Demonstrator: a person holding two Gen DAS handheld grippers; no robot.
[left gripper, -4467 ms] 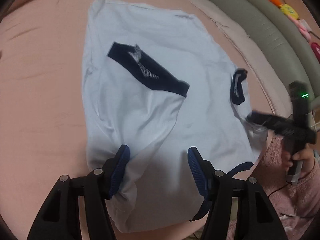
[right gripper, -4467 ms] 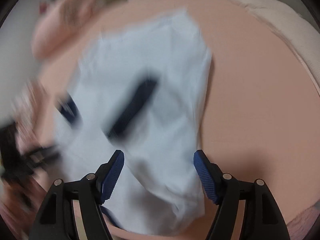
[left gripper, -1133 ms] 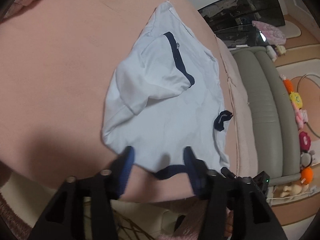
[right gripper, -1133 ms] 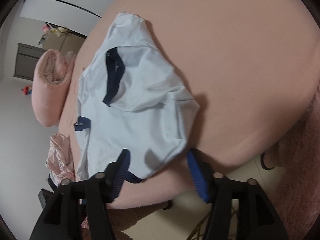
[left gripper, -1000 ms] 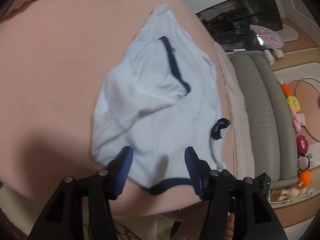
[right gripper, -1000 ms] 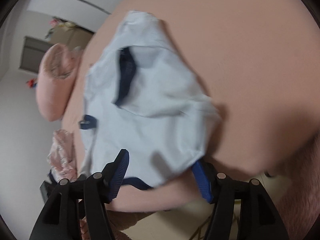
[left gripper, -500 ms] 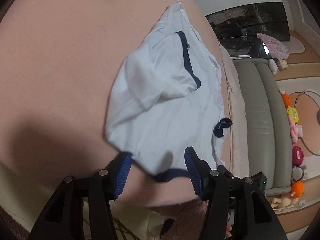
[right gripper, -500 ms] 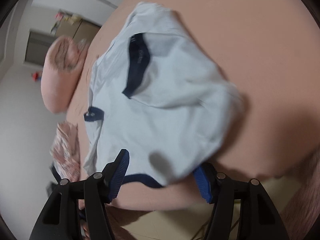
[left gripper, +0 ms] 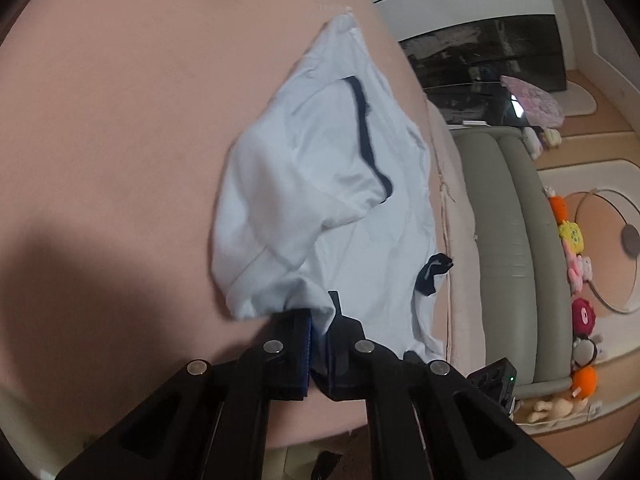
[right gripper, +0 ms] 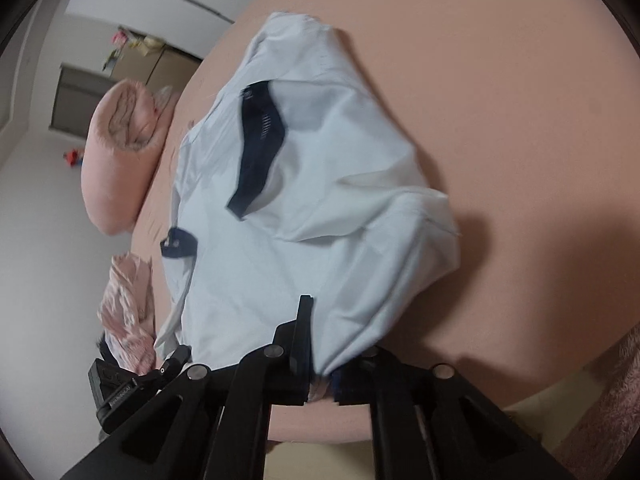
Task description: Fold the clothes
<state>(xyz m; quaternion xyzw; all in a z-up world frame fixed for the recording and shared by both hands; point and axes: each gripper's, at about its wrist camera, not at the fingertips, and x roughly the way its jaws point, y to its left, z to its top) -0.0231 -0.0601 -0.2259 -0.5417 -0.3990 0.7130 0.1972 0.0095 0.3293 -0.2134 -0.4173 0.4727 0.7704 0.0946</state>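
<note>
A pale blue shirt (left gripper: 328,184) lies on the pink bedspread (left gripper: 120,120), with bare cover from 9 to 12 o'clock and a grey sofa (left gripper: 516,240) at 3. At 6, the left gripper (left gripper: 318,354) pinches its near hem. The right gripper (right gripper: 320,372) likewise clamps the hem, bare cover toward 2.

No text, brand or number can be read in either view. The dark collar band (right gripper: 260,140) of the pale shirt (right gripper: 320,216) carries small light marks, but they are too blurred to read.
</note>
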